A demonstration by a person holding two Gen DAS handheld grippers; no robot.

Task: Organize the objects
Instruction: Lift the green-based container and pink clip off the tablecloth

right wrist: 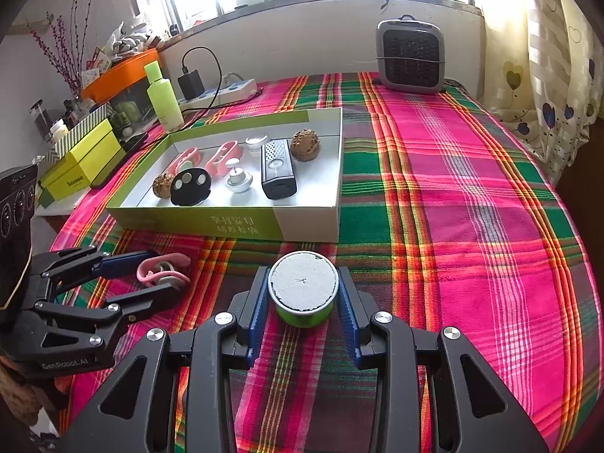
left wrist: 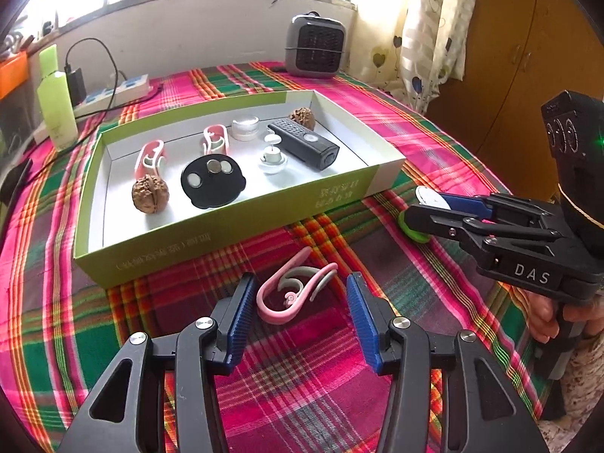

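Two grippers work just in front of the green box's (right wrist: 241, 222) near wall on the plaid cloth (right wrist: 472, 188). The left gripper (left wrist: 298, 298) stands apart around the pink clip (left wrist: 292, 294), not touching it. Only the right wrist view shows the right gripper (right wrist: 304, 294) clamped on the green tub (right wrist: 304, 290).

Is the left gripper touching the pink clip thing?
Apart. In the left wrist view, the pink clip lies between the left gripper fingers with plaid cloth showing on both sides.
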